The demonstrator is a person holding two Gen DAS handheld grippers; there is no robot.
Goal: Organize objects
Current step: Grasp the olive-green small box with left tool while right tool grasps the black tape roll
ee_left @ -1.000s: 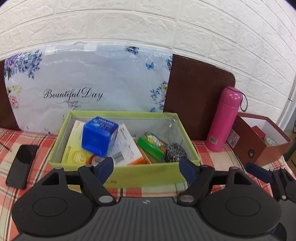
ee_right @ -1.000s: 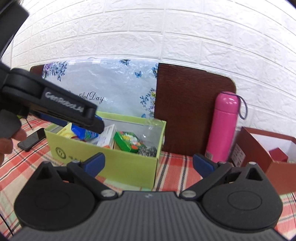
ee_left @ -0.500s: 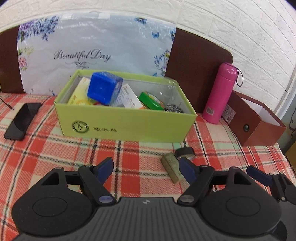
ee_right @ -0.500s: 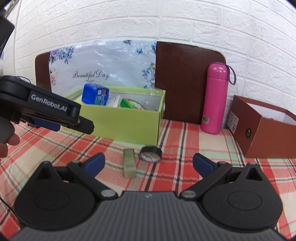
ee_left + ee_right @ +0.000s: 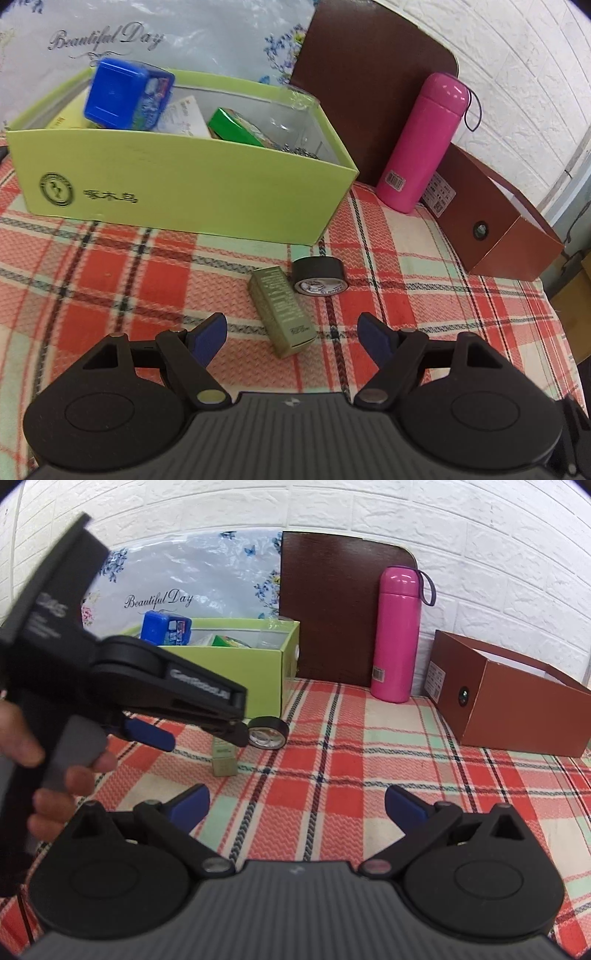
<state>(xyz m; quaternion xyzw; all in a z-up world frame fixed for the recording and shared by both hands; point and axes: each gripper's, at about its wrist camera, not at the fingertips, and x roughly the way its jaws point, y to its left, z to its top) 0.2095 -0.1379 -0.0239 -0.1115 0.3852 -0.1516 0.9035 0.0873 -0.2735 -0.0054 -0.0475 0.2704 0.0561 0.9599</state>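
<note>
Two open boxes stand on the red plaid tablecloth point(image 5: 122, 280), and the lime-green box point(image 5: 184, 188) serves as the landmark here; behind it leans a floral plastic bag point(image 5: 177, 40) printed "Beautiful Day", and behind its right end a dark brown board point(image 5: 340, 605) stands against the white brick wall point(image 5: 480, 535); well to the right of the green box sits the brown cardboard box point(image 5: 517, 709), open at the top; between the two boxes, near the board, a pink bottle point(image 5: 424, 140) stands upright with a cord loop at its cap; inside the green box a blue case point(image 5: 122, 92) rests tilted at the left, a green packet point(image 5: 236, 129) lies toward the right, with white printed cards between them. In front of the green box's right corner, on the cloth, a black tape roll point(image 5: 319, 277) lies on its side, and just beside it, nearer the camera, an olive-green carton point(image 5: 282, 310) lies flat; whether the two touch I cannot tell. The left gripper point(image 5: 291, 332), held by a hand point(image 5: 48, 775), hangs over the carton with its blue pads spread wide, the carton's near end between them, nothing pressed; the right gripper point(image 5: 295, 808) is likewise spread apart over bare cloth in front of the green box, gripping nothing.
</note>
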